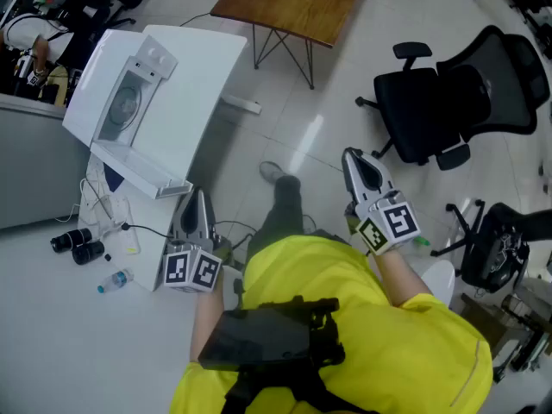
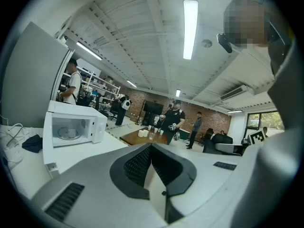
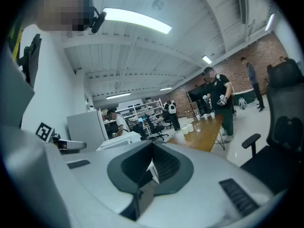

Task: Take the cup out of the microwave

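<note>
The white microwave (image 1: 129,102) stands on a white table (image 1: 203,76) ahead and to my left, with its door closed. In the left gripper view the microwave (image 2: 73,129) sits well beyond the jaws. A pale round shape (image 2: 69,133) shows behind its window, and I cannot tell whether that is the cup. My left gripper (image 1: 198,201) is held low beside the table's near corner, jaws shut and empty (image 2: 151,146). My right gripper (image 1: 352,158) hovers over the floor to the right, its jaws together with nothing between them (image 3: 152,146). Both are far from the microwave.
A brown wooden table (image 1: 293,3) with small cups (image 2: 147,134) stands further ahead, with people around it. Black office chairs (image 1: 457,93) stand to the right. Cables, dark objects (image 1: 78,244) and a bottle (image 1: 112,280) lie on the floor left of the white table.
</note>
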{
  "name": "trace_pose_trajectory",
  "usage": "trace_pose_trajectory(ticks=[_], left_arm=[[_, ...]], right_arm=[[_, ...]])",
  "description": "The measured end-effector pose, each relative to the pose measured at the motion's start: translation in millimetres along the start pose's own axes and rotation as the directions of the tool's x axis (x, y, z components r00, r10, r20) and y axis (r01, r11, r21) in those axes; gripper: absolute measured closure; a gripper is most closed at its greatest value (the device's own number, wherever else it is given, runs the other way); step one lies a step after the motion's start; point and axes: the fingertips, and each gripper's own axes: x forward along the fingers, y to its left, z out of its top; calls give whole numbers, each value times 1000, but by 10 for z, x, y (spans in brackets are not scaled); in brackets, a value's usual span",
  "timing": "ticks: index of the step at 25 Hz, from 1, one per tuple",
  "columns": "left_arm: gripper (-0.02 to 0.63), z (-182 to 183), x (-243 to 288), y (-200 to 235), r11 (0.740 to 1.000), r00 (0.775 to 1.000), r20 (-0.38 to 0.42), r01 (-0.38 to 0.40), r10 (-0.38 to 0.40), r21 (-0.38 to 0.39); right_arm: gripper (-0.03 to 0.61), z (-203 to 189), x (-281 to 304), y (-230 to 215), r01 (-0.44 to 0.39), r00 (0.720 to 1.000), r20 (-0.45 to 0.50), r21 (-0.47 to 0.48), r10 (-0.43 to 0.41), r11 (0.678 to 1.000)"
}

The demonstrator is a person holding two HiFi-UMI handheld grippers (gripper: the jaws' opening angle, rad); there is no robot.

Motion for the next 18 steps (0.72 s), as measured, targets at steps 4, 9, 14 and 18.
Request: trace_pose_trajectory(ticks=[4, 9, 14, 18], left_arm=[[612, 236, 602, 414, 1000, 1000, 21, -13, 13, -12], [612, 825, 1080, 1054, 985, 981, 103, -157, 164, -74], [612, 1091, 1325, 1773, 955, 949, 138, -264, 282, -138], [600, 1075, 1325, 2004, 924, 922, 132, -338, 363, -177]], right_arm=[[573, 138, 1009, -6, -58, 998, -24, -17, 57, 998], [572, 616, 2375, 373, -276, 958, -108, -98, 266, 956], [572, 749, 3455, 757, -389, 918, -146, -153, 369, 908], [572, 593, 4047, 1069, -499, 857, -224, -134, 464, 856]])
